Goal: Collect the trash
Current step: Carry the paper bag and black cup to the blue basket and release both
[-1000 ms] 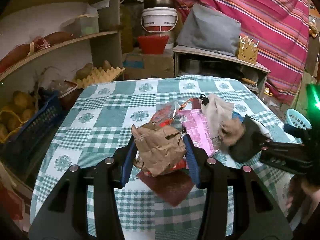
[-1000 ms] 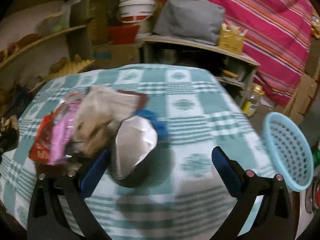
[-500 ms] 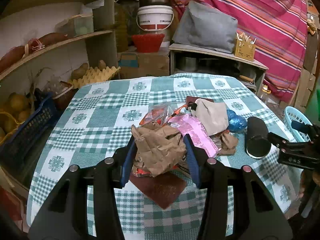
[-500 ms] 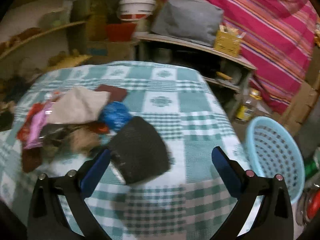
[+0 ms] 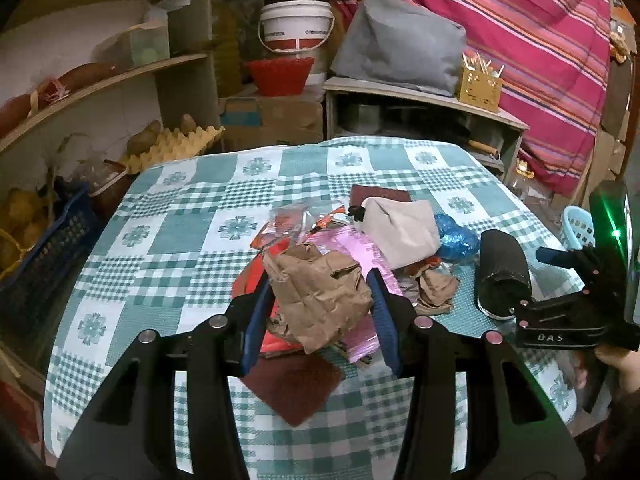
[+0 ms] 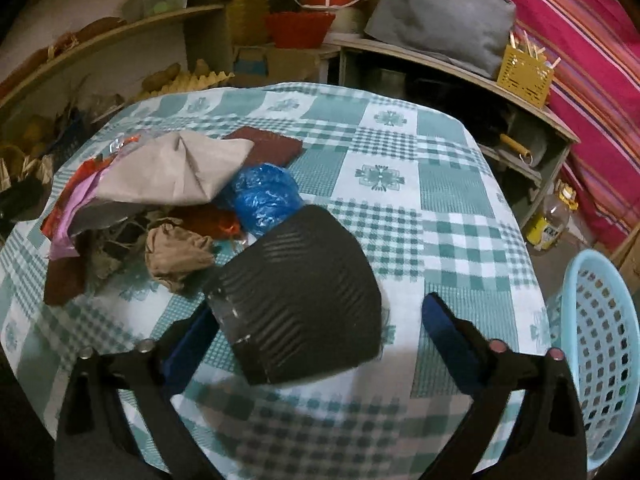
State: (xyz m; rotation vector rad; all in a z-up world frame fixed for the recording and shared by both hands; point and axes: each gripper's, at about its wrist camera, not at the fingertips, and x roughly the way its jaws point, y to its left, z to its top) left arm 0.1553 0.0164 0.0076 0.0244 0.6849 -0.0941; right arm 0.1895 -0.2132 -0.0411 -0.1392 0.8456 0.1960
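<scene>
My left gripper (image 5: 320,312) is shut on a crumpled brown paper bag (image 5: 320,292), held just above the trash pile on the checked tablecloth (image 5: 192,232). The pile holds a beige paper bag (image 5: 400,228), a pink wrapper (image 5: 360,248), red wrappers (image 5: 280,228), a blue plastic wad (image 5: 456,236) and a small brown paper wad (image 5: 432,288). My right gripper (image 6: 320,336) is open, its jaws wide on either side of a black ribbed paper cup (image 6: 300,300) lying on its side. The cup also shows in the left wrist view (image 5: 500,276).
A light blue laundry-style basket (image 6: 600,352) stands off the table's right edge. Dark red pads (image 5: 296,384) (image 6: 264,148) lie on the cloth. Shelves with potatoes and an egg tray (image 5: 172,144) are to the left; a low cabinet (image 5: 420,116) stands behind.
The right gripper has pulled back toward the table's right front, and the black cup has come with it, away from the pile. The left gripper keeps its hold on the brown bag.
</scene>
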